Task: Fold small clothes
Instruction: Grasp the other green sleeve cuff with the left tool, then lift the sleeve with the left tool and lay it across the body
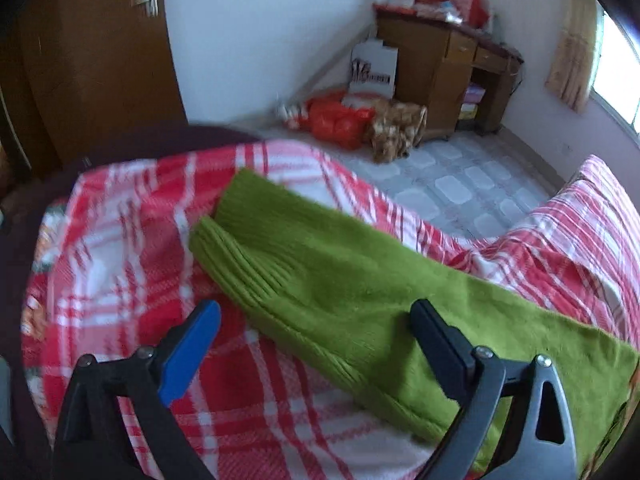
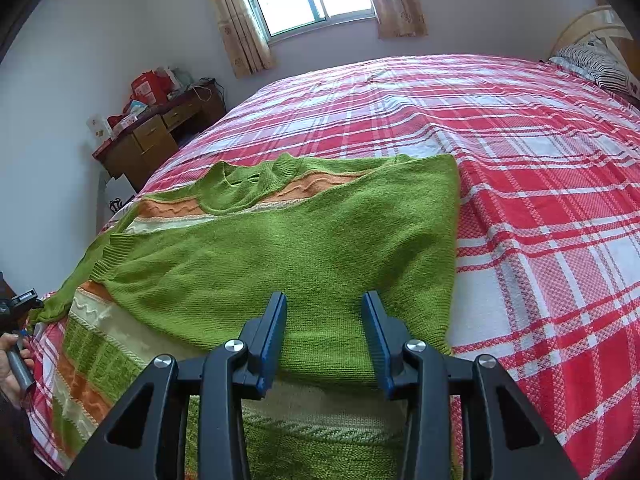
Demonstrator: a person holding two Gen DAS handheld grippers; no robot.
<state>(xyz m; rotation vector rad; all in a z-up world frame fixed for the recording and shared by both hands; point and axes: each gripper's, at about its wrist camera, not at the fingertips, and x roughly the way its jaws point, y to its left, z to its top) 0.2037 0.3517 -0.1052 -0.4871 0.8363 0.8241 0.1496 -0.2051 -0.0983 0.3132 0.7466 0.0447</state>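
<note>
A green knitted sweater (image 2: 280, 248) with orange and cream stripes lies flat on the red-and-white plaid bedspread (image 2: 520, 200). Its right side is folded over the body. My right gripper (image 2: 325, 300) hovers just above the folded part near the hem, jaws partly apart, nothing pinched between them. In the left wrist view the sweater's sleeve (image 1: 320, 272) lies stretched out, ribbed cuff (image 1: 236, 256) toward the bed's corner. My left gripper (image 1: 314, 312) stands wide open over it, with the blue pad above the bedspread (image 1: 120, 240) and the dark finger above the sleeve. The left gripper (image 2: 24, 300) also shows at the right view's left edge.
The bed's corner and edge drop to a tiled floor (image 1: 460, 184). A wooden desk (image 1: 440, 64) stands by the wall, with red and patterned bags (image 1: 344, 120) beside it. A brown door (image 1: 92, 60) is on the left. A striped pillow (image 2: 600, 64) lies at the headboard.
</note>
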